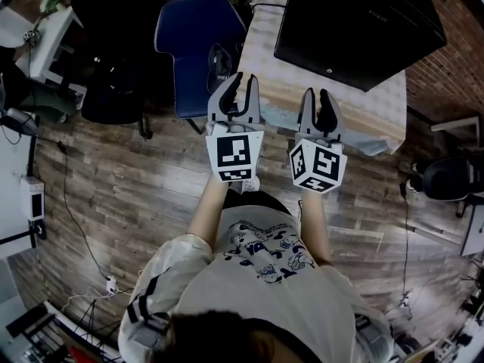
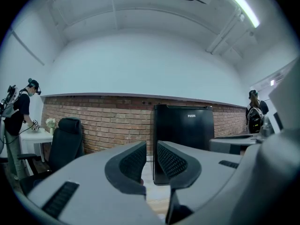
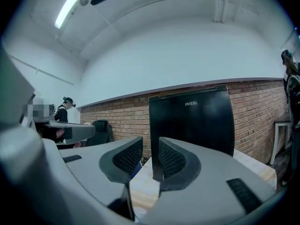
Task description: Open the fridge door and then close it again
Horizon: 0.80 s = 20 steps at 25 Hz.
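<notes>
On tabletop (image 1: 265,66), black fridge (image 1: 359,29), closed, facing both tongs. Short of the fridge, left tongs (image 1: 240,82) and right tongs (image 1: 321,97) side by side, level, aimed at its front; each pair narrowed almost together, gripping nothing. Left of the fridge, blue chair (image 1: 193,44); behind the fridge, brick wall (image 2: 103,125).

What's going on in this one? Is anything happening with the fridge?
A person stands facing a table that carries a black mini fridge, and holds the left tongs and the right tongs out level, side by side. Both tongs are shut with nothing between them. Neither touches the fridge, which sits ahead of them with its door closed. A blue chair stands to the left of the table.
</notes>
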Each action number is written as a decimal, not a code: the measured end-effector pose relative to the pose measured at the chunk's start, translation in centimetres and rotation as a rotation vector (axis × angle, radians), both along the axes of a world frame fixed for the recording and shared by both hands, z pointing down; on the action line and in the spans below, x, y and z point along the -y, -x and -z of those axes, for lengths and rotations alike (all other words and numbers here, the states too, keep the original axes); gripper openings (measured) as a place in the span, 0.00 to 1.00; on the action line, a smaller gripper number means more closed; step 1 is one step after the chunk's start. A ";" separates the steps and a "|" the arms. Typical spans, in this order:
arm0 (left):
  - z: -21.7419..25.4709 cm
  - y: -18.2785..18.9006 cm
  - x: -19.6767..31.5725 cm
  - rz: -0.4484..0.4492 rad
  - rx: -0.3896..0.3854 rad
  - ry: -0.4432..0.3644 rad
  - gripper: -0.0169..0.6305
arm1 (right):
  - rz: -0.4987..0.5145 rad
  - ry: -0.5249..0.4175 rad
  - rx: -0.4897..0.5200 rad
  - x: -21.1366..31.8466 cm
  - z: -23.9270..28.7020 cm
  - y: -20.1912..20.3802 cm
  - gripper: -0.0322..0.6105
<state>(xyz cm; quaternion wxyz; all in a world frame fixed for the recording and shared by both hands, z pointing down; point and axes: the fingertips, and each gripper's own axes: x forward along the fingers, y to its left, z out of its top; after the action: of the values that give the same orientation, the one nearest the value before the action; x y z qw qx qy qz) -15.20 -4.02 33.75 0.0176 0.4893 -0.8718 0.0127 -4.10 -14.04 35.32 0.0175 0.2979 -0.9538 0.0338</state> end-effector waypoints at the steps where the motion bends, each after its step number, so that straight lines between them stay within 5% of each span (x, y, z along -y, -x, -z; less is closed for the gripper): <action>1: -0.2 0.2 0.4 -0.003 -0.006 0.004 0.16 | -0.003 0.002 -0.003 0.3 0.0 0.1 0.24; 12: -1.7 4.0 4.0 -0.060 -0.039 0.014 0.16 | -0.034 0.016 -0.030 2.8 -1.1 3.5 0.24; 20: -2.1 6.7 8.2 -0.203 -0.042 0.023 0.16 | -0.170 0.012 -0.035 5.6 -1.2 4.9 0.24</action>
<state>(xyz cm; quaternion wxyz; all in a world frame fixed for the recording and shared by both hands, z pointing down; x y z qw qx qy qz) -21.92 -12.19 35.87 0.0401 0.5750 -0.8171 0.0142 -9.03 -19.61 36.49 0.0331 0.3780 -0.9245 0.0359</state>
